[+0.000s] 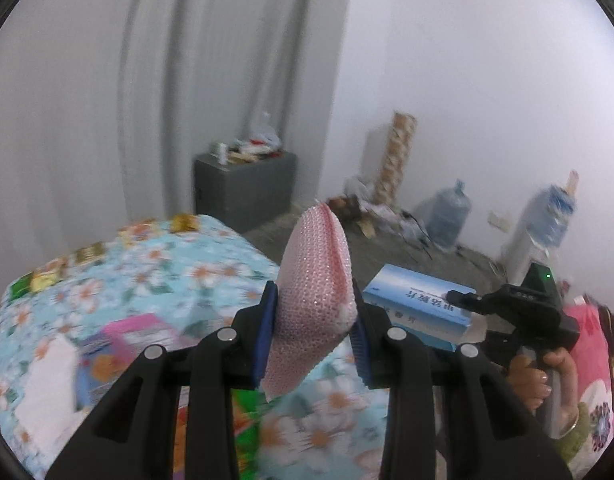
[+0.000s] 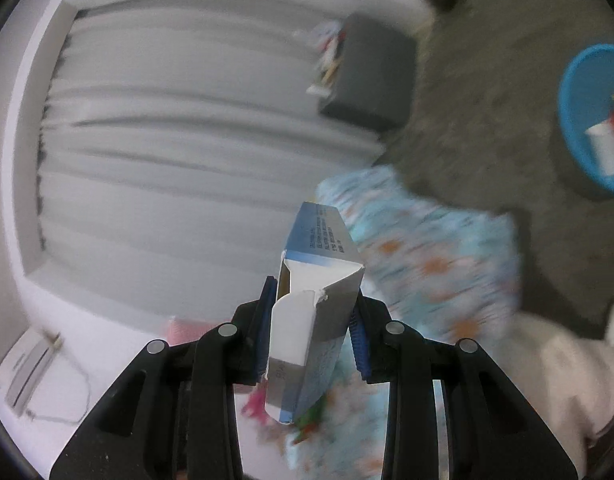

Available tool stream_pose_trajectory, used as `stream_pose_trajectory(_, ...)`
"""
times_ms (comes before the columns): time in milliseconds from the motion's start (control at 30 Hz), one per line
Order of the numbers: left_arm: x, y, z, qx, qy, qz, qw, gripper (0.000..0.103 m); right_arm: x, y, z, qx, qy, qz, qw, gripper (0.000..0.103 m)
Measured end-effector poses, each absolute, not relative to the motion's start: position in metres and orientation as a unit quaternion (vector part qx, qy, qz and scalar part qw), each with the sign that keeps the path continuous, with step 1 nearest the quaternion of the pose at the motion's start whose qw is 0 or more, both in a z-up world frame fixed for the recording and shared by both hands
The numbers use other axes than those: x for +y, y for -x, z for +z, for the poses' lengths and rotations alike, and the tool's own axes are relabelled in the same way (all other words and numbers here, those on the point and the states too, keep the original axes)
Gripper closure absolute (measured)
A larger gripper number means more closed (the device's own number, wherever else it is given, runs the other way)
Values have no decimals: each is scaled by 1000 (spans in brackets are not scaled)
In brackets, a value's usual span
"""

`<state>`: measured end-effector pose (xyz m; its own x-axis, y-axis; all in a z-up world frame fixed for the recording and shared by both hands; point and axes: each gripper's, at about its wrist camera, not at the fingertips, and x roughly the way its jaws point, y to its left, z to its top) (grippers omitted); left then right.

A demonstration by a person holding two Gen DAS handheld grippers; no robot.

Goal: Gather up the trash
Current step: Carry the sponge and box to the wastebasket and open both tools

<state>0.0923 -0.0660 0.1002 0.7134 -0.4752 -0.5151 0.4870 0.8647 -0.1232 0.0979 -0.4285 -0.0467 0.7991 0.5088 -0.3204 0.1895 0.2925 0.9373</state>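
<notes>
Above floral bedding [image 1: 155, 264], my left gripper [image 1: 313, 332] clamps pink, seemingly bubble-wrap, packaging [image 1: 315, 280]; right gripper [image 2: 313, 332] clamps a blue carton [image 2: 311, 312].

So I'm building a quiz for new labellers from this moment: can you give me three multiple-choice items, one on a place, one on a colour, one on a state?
1. Where is the blue basin?
A. on the floor
B. on the bed
C. on the grey cabinet

2. What colour is the bubble wrap in the left tongs?
A. green
B. pink
C. yellow

3. What state is the box in the right tongs in?
A. sealed shut
B. crushed flat
C. end flap torn open

Answers:
1. A, the right wrist view shows it standing on the dark floor beyond the floral bedspread.
2. B, the dotted sheet pinched between the blue pads is pale pink.
3. C, the near end gapes with a ragged white flap, and the box keeps its shape.
</notes>
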Motion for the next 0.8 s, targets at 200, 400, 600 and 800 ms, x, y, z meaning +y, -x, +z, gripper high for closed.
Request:
stream_pose_trajectory(200,-167,-143,78,347,-29,-332,876,70,-490,-67,-61,283,-554,-30,782,75)
stream_pose_trajectory(400,-299,-184,22,446,-37,-390,805,70,-547,-44,-111,279,-569,-137,761,76)
stream_pose_trajectory(600,-409,-204,-34,479,-79,-412,771,68,-599,-35,-152,280,-572,-217,740,75)
stream_pose_trajectory(800,-489,-224,-106,492,-144,-381,770,35,-638,-62,-205,309,-548,-283,724,42)
